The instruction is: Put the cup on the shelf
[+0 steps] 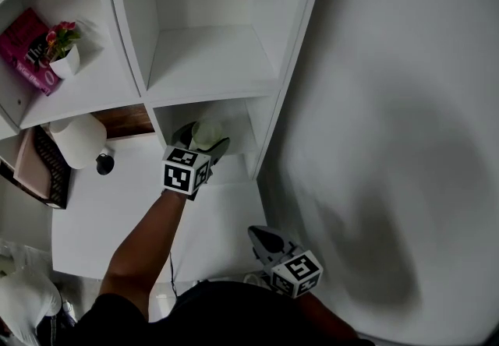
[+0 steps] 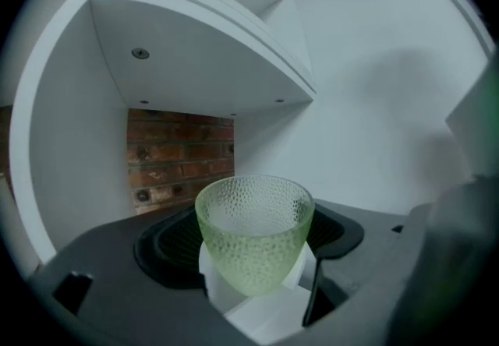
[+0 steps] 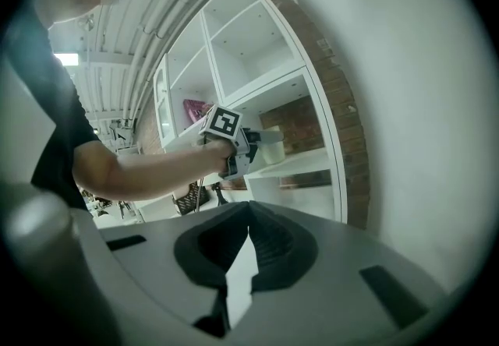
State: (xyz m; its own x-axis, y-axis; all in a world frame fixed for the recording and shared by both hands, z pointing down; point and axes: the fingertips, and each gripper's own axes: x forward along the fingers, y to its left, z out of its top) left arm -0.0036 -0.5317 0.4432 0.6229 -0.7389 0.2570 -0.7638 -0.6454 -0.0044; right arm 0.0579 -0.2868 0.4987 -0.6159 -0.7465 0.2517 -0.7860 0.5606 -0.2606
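The left gripper (image 1: 201,146) is holding the cup (image 1: 207,134) upright at the mouth of a low compartment (image 1: 234,114) of the shelf (image 1: 210,64). Its jaws are clamping the cup's lower half, and the rim is standing free above them. The right gripper (image 1: 263,237) is hanging low by the person's body, well apart from the shelf, with its jaws closed together on nothing.

The grip is looking like the weak point. The cup is tapering toward its base and its wall is dimpled (glass or plastic, I cannot tell which), so a slackening squeeze is likely to let it slide or tilt. The compartment is low, so any lift on the way in is risking a knock of the rim against the top board (image 2: 203,64). No view is showing whether the base is touching the shelf floor, so opening the jaws here is risking a drop.
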